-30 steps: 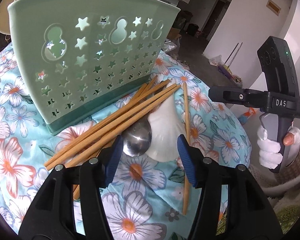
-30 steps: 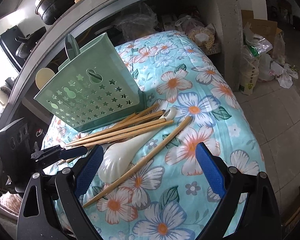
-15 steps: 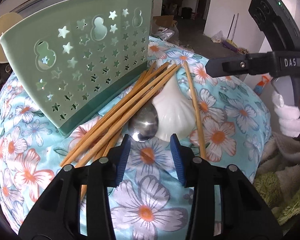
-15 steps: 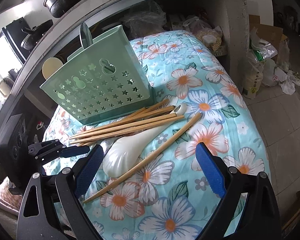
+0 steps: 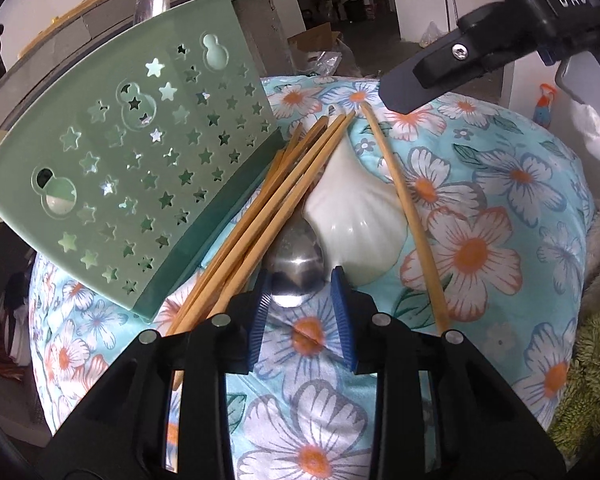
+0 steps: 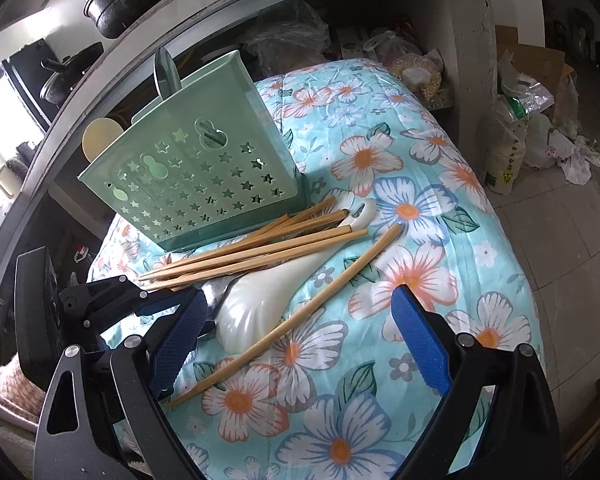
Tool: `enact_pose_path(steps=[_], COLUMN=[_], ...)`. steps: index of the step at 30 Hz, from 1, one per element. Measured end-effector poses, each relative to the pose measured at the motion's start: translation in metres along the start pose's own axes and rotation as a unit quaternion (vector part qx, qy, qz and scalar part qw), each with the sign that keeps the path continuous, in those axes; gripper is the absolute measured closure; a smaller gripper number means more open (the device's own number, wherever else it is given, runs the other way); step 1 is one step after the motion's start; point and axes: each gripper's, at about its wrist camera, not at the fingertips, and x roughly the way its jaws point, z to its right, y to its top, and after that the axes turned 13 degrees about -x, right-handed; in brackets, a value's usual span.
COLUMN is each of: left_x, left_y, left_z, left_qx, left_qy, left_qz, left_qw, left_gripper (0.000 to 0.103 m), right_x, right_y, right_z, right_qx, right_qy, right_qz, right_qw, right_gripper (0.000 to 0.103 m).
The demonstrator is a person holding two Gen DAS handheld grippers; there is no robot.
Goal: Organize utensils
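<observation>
The left hand-held gripper [image 5: 300, 292] is closing around the bowl of the metal spoon [image 5: 296, 268], its blue pads flanking the bowl but not clearly pressing yet. The spoon lies at its tips, handle buried under the chopsticks [image 5: 276, 204], with the white spoon [image 5: 356, 220] touching just to the right. Best to pinch the bowl's edges squarely, then draw it out low toward the gripper so the chopsticks stay put, before lifting to the green holder [image 5: 140, 168] up and left. The right hand-held gripper [image 6: 296, 340] hangs wide open, empty.

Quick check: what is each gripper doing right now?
Left gripper: closing around the shiny metal spoon bowl, not yet clamped.
Right gripper: open, empty.
</observation>
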Motion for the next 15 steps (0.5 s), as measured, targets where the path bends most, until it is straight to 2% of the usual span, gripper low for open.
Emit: enact_pose_path(steps=[4,6,10,15], left_x=[-0.001,-0.002,-0.007,-0.020], left_y=[-0.001,-0.002,-0.002,0.000], left_z=[0.010,0.010,0.014,0.016], left_qx=[0.027,0.032,0.040,0.030], left_qy=[0.017,0.024,0.034,0.036], left_qz=[0.010,0.013,0.023,0.031], left_qw=[0.9994,0.9991,0.9984,0.9984], left_gripper=[0.075,0.083,0.092,0.099], right_x=[0.000,-0.001,-0.002,-0.003], right_y=[0.000,0.000,0.001,0.001], right_z=[-0.002,-0.002,-0.003,-0.004], right_qx=[0.000,-0.001,-0.002,-0.002], right_qy=[0.001,0.000,-0.001,-0.001], right_qz=[0.001,0.001,0.002,0.003], right_qw=[1.000,1.000,1.000,1.000], right_gripper=[0.012,0.012,0.012,0.012])
